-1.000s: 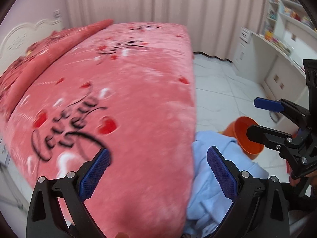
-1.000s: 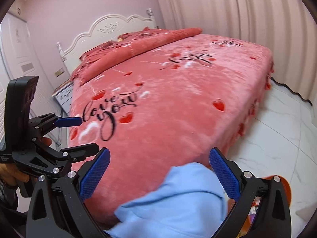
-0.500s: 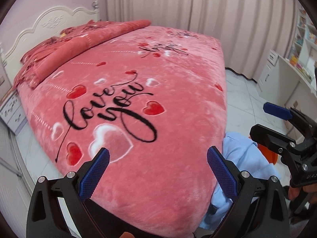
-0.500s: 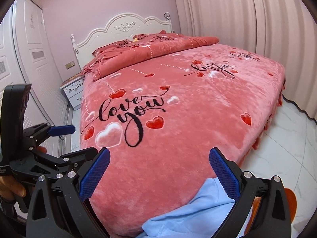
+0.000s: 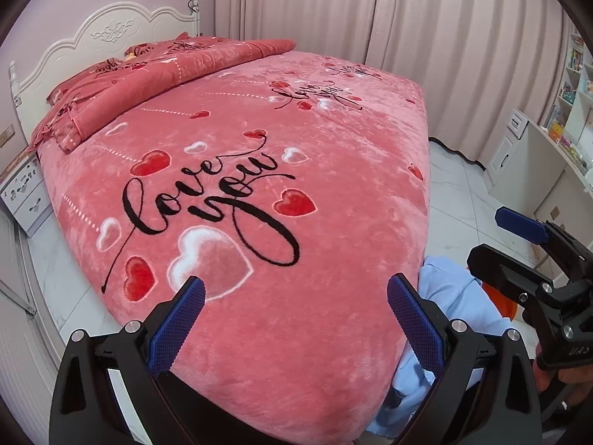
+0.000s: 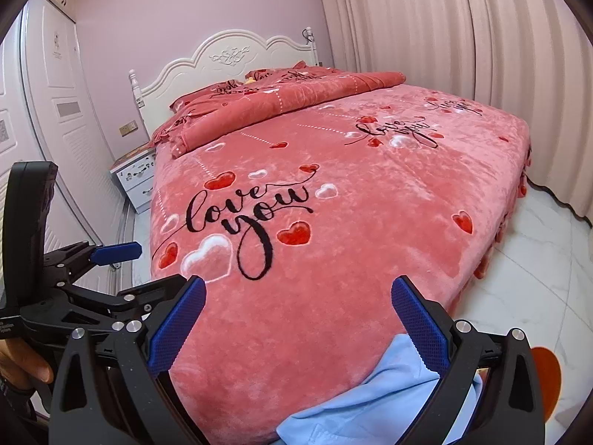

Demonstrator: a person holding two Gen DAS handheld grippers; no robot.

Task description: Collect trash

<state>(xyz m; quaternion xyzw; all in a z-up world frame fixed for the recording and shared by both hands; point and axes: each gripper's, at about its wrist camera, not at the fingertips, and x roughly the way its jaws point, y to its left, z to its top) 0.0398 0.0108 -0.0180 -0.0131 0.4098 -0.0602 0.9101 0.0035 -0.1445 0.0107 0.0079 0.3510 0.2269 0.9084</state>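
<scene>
Left wrist: both claws gape over bedspread.

The round orange plastic bin is mostly hidden in the left wrist view behind the crumpled light-blue cloth and the right tongs. In the right wrist view the picture's dark rim cuts it off. The cloth runs off the bottom edge there. Small coloured items on the white shelves are too small to identify.

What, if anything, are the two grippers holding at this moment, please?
Nothing: the left gripper and right gripper are both open and empty above the bed.
</scene>
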